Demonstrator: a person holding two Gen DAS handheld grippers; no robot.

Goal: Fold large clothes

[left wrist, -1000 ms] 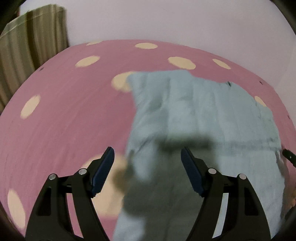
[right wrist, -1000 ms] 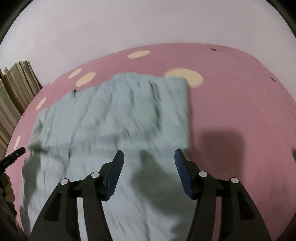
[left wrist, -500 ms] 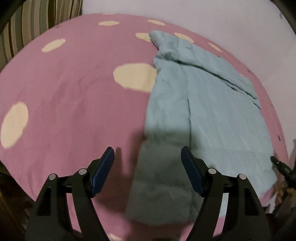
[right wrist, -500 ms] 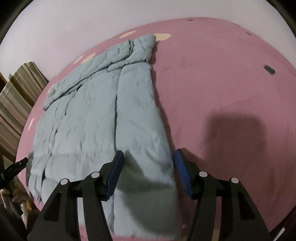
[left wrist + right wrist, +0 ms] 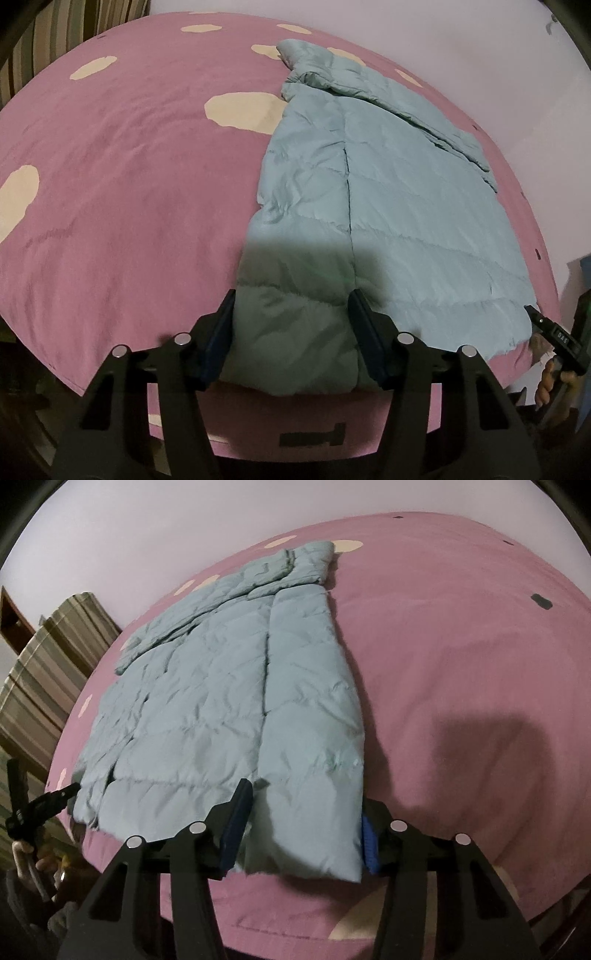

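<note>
Across the pink bedspread (image 5: 122, 206), which is dotted with cream patches and backed by a pale wall (image 5: 155, 524), a light blue quilted jacket (image 5: 399, 206) is spread flat, its hem lying along the near edge of the bed. Striped fabric (image 5: 48, 664) is seen beyond the bed's far left corner. One hem corner of the jacket is straddled by the left gripper (image 5: 291, 328), whose jaws are closing, with the padded cloth bulging between the blue pads. The opposite hem corner is straddled by the right gripper (image 5: 303, 823), its jaws likewise closing around the cloth. Whether either pair of pads is already pressing firmly cannot be told.
</note>
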